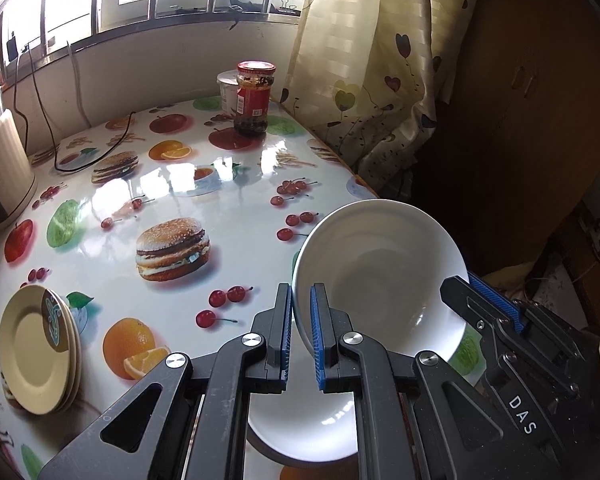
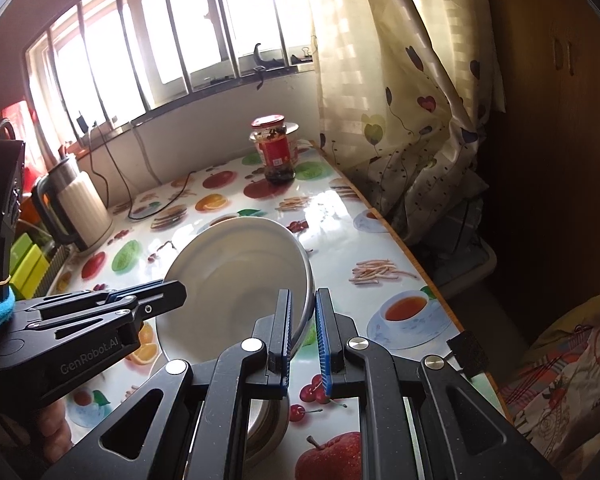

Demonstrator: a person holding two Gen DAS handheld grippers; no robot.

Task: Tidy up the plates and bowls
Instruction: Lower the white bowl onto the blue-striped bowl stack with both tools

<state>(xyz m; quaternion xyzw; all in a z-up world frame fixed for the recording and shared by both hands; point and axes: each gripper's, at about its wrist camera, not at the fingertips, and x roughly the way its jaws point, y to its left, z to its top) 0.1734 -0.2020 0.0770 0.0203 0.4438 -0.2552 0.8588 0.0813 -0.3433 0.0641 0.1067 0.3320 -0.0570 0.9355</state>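
I have the white bowl [image 1: 380,272] lifted above the table [image 1: 228,208], left gripper [image 1: 300,332] and right gripper [image 2: 303,336] each pinching opposite rims.

A white bowl [image 1: 380,276] hangs tilted above the surface, its rim pinched on both sides; another white bowl [image 1: 304,428] sits below; cream plates [image 1: 36,352] lie stacked at left

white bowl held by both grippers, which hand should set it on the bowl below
Left, probably. The left gripper clamps the white bowl on its rim directly above the second bowl. The right gripper grips the opposite rim nearer the table edge.
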